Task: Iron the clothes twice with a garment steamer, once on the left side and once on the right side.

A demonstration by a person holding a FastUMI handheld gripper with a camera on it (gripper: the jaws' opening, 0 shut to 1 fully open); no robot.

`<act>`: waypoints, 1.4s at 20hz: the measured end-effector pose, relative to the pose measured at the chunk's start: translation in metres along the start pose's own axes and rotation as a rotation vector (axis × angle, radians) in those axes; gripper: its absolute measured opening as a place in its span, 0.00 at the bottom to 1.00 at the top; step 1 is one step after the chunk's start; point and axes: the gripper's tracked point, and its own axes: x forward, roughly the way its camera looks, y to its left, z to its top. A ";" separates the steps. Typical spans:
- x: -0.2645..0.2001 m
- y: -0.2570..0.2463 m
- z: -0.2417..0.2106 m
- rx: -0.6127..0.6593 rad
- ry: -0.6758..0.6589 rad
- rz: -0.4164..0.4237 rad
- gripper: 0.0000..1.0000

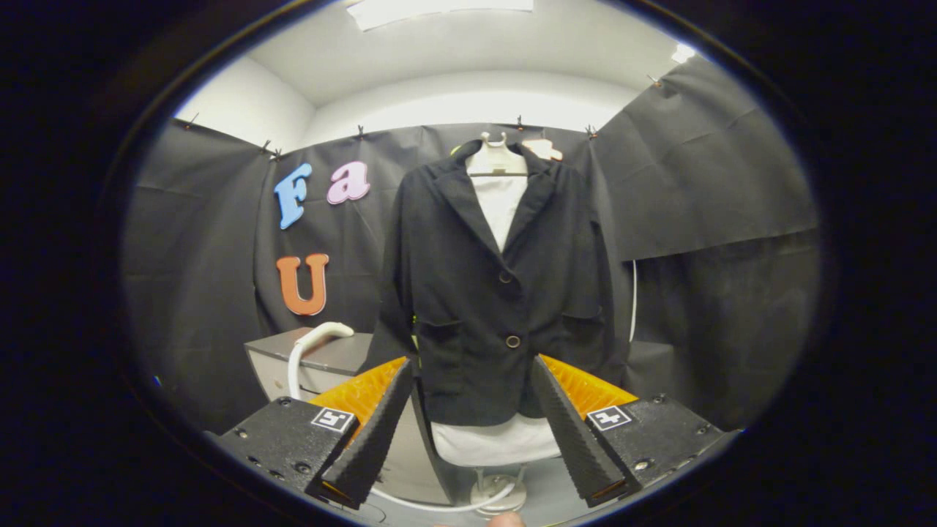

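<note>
A black jacket (498, 293) hangs buttoned on a white mannequin torso (499, 201), straight ahead beyond my fingers. The white garment steamer handle (316, 338) rests on a grey cabinet (333, 359) to the left of the jacket, its white hose (439, 503) running down and under the stand. My gripper (472, 428) is open, the two ribbed black fingers (377, 432) spread wide with nothing between them. The jacket's hem shows through the gap between the fingers.
The mannequin stands on a white round base (498, 492) on the floor. Black cloth walls (703, 205) close the booth on all sides. A white cord (634, 300) hangs behind the jacket's right side. A fingertip (505, 520) shows at the bottom.
</note>
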 end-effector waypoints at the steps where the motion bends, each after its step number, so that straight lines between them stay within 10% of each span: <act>1: 0.004 0.013 0.002 0.002 0.001 0.012 1.00; 15: 0.093 0.243 0.006 0.082 0.203 0.306 1.00; 28: 0.316 0.388 -0.087 -0.032 0.514 0.396 1.00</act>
